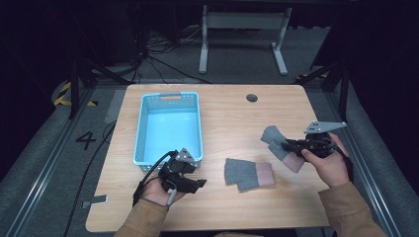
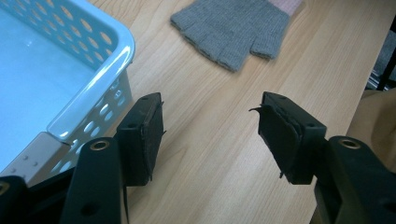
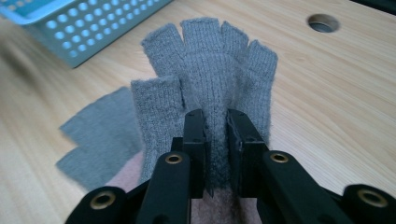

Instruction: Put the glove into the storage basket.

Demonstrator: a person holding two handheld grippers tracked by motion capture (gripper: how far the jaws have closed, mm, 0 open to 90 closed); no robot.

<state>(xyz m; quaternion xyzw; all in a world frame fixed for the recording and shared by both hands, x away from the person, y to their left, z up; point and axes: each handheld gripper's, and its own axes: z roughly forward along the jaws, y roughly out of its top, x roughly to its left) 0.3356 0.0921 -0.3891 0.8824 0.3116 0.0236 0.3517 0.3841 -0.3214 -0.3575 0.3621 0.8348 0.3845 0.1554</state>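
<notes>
The right claw is pinched on a grey fingerless glove at the palm, near the pink cuff, lifting it off the bench at about 3 o'clock. It looks light, soft and floppy — the fingers droop. A second glove lies flat at 6 o'clock. The left claw gapes, holding nothing, beside the basket — likely the drop spot.

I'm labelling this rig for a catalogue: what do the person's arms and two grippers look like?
Tan sleeves cover both forearms. The left gripper and right gripper are black, with blocky jaws and brass-ringed holes. Each carries a grey three-cornered plate. A black cable loops from the left one.
</notes>
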